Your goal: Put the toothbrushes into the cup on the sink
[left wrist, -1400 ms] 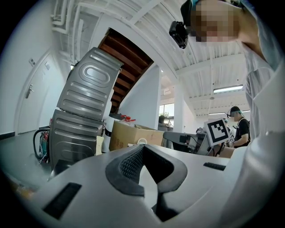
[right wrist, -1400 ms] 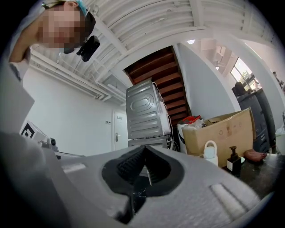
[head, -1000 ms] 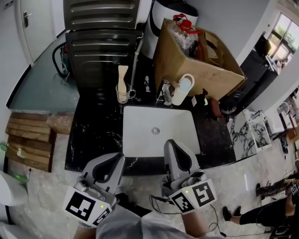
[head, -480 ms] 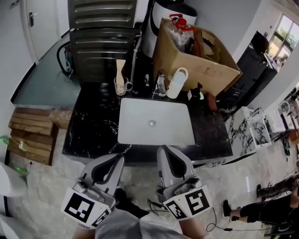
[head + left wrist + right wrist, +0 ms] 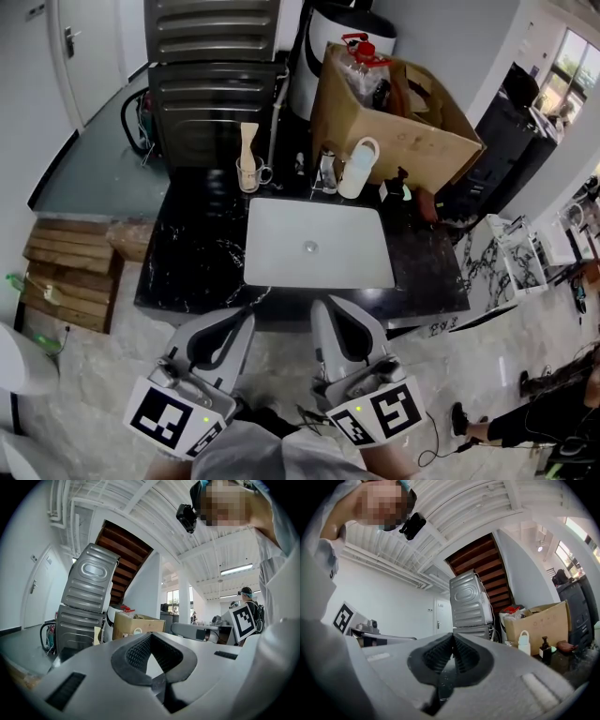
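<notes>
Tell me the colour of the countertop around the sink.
The countertop is black with white veins; head view.

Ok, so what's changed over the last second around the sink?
The right hand-held gripper has drawn back from over the sink towards the person; its tip now stops short of the basin's front edge. Nothing was gripped or let go: it and the left hand-held gripper are shut and empty. The cup with its toothbrush stayed put.
</notes>
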A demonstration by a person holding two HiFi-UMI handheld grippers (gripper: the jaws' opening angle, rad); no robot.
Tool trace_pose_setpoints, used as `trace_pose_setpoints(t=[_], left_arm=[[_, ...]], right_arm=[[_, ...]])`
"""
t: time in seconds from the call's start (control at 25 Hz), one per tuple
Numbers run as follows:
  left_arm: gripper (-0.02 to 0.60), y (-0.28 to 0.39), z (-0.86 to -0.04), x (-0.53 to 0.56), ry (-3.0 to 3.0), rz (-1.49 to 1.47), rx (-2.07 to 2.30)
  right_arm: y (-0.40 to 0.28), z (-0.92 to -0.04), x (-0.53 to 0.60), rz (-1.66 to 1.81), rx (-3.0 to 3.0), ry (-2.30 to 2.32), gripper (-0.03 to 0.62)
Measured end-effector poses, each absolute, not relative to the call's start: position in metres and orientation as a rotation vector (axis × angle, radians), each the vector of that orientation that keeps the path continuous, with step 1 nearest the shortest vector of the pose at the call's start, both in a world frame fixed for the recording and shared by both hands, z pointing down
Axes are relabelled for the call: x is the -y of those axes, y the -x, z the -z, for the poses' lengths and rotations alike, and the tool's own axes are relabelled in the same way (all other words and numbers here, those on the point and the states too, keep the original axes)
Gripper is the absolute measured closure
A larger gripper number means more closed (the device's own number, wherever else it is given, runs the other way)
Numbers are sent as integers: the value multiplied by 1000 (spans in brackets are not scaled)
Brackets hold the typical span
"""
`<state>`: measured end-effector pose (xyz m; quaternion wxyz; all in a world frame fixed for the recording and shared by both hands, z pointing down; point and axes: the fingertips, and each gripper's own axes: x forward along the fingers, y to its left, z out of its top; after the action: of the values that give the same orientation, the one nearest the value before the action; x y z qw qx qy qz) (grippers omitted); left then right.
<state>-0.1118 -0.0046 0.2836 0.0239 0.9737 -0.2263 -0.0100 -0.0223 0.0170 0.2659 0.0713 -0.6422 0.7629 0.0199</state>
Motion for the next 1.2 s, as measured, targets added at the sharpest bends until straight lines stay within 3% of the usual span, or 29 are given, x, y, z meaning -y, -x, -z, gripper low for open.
trace_pose_setpoints(t=[1.2], left_arm=[[577, 143, -276, 44, -3052, 73, 606]], right_arm=[[72, -259, 26, -47, -2273, 1914, 595]])
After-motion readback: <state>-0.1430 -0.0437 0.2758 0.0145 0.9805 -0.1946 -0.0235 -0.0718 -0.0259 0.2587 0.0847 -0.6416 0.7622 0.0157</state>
